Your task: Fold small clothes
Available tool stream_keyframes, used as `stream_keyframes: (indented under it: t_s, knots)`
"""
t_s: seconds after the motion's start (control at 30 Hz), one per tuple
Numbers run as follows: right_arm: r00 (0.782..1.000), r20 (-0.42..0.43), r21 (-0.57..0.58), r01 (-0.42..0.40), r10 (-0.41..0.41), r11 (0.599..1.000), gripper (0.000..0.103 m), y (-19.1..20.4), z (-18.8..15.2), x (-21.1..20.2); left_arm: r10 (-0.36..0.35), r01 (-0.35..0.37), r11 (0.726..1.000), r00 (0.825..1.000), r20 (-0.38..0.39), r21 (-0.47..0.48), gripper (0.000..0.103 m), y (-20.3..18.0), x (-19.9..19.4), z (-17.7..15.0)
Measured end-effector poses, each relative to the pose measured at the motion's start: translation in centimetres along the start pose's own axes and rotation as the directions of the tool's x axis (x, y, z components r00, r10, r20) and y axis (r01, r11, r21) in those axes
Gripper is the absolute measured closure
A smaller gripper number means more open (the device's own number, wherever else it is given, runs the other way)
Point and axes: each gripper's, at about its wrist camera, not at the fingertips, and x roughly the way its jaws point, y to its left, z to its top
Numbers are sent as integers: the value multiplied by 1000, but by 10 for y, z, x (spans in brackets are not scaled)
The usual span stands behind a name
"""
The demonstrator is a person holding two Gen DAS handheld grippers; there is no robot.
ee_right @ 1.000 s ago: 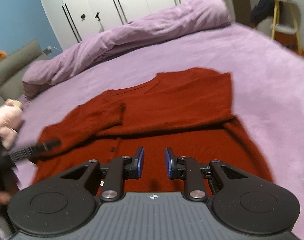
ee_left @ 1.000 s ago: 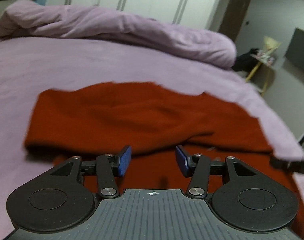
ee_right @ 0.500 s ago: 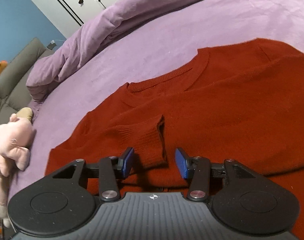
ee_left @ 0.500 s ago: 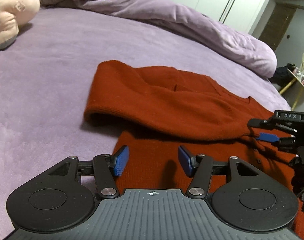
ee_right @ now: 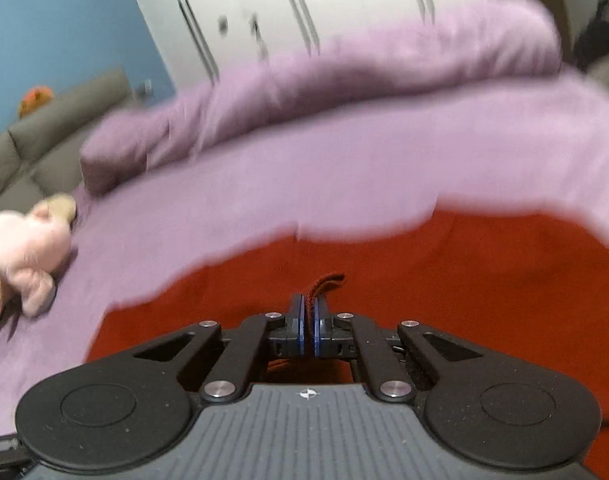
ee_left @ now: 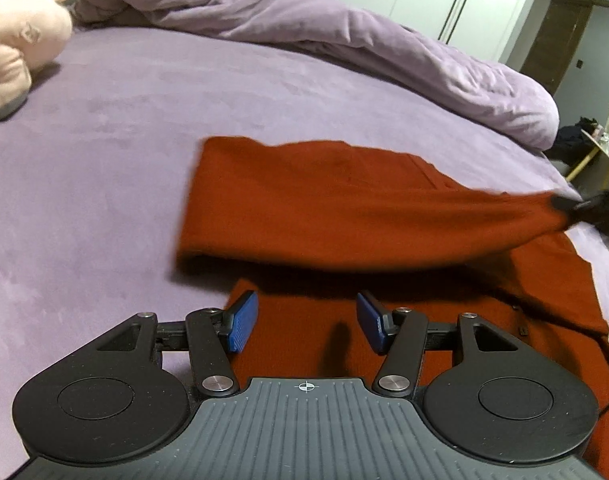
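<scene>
While my right hand-held gripper [ee_right: 308,330] pinches a bit of the red sweater [ee_left: 344,208] tight, my left hand-held gripper [ee_left: 306,322] hovers wide open, empty, just above it on the purple bed [ee_left: 124,128].

Dim, even indoor light. Heavy fisheye bending at edges. Right wrist view motion-smeared throughout, bed [ee_right: 344,168] soft. Left wrist view sharper; red cardigan [ee_left: 344,208] blurred, dark shadow beneath its lifted fold.
</scene>
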Motion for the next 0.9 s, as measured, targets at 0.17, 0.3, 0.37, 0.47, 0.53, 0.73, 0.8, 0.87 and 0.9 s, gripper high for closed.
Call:
stream_keyframes:
  t_s: [0.17,0.3,0.37,0.47,0.53,0.73,0.8,0.87,0.9]
  knots:
    - [960,139,-42,253,-245,967,100,-36,0,-33,-11,11,1000,1000,-9,-15,43,-4,9,4]
    - [946,42,13,320,-320,947,99,-84,-16,-27,-9,8,1000,999,-37,-9,43,-10,20,7]
    - [945,20,50,327,-328,944,99,-100,-21,-28,-13,12,1000,999,-43,-7,43,-11,22,8]
    - [967,-12,137,255,-256,957,95,-116,-25,-27,-18,18,1000,999,-50,-1,43,-11,21,10]
    - [973,-42,212,229,-225,950,78,-128,-26,-23,-23,23,1000,998,-52,-1,43,-11,19,10]
    - [982,-85,276,185,-168,943,78,-134,-36,-6,-16,18,999,998,-60,27,43,-14,18,8]
    - [980,-92,213,194,-178,958,99,-124,-33,-1,-8,10,999,998,-60,34,43,-16,18,9]
    - [973,-64,111,226,-220,968,99,-108,-25,-3,-9,11,999,998,-54,36,43,-17,16,11]
    - [964,-12,47,267,-267,962,99,-99,-21,-10,-11,13,999,999,-49,38,43,-18,15,12]
